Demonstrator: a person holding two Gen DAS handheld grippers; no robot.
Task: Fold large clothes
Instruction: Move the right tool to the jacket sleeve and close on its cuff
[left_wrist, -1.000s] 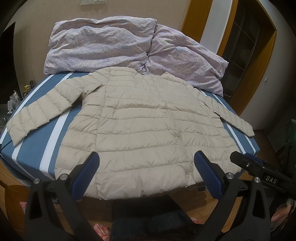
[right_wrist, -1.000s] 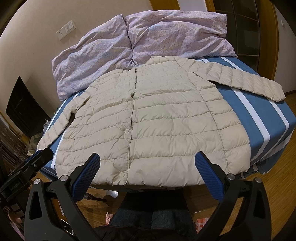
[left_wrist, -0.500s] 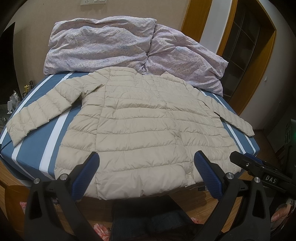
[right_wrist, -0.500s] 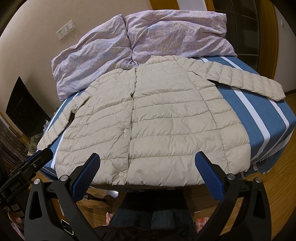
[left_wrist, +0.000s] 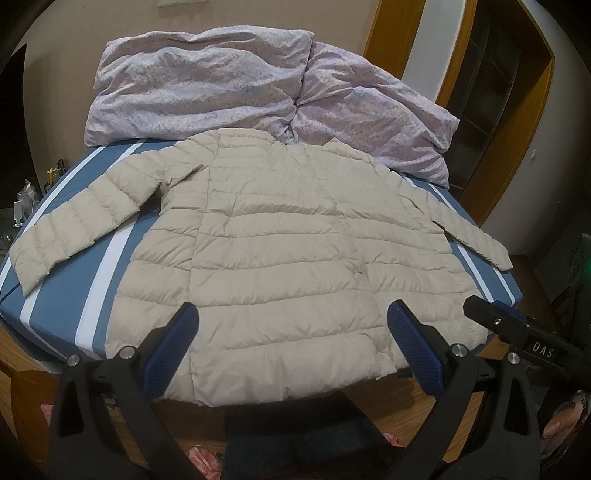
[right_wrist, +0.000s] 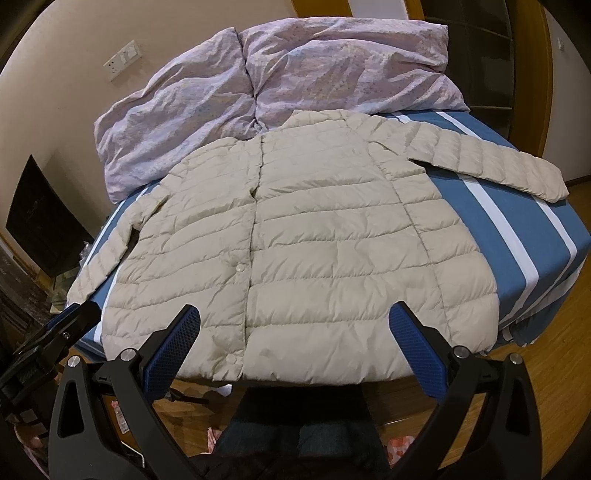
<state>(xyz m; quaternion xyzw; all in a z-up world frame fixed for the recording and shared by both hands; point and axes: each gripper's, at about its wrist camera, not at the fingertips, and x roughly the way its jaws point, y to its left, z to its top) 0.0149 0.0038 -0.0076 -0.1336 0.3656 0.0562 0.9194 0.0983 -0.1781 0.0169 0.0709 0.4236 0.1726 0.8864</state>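
Jacket (left_wrist: 280, 258) lay flat, front up, sleeves spread, on the striped bed (left_wrist: 66, 291) in your left wrist view; your left gripper (left_wrist: 291, 343) hung w/ jaws wide apart, empty, just short of the near hem. Best start: take the left sleeve (left_wrist: 77, 221) by the cuff & lay it across the chest w/o dragging. Right wrist view: right gripper (right_wrist: 295, 343) likewise spread, holding nothing. Rumpled duvet (right_wrist: 295, 74) crowded the far end; wood floor (right_wrist: 554, 387) below.

place: home bedroom | evidence: striped bed (left_wrist: 66, 295), rumpled duvet (left_wrist: 207, 81), wooden door frame (left_wrist: 517, 140)
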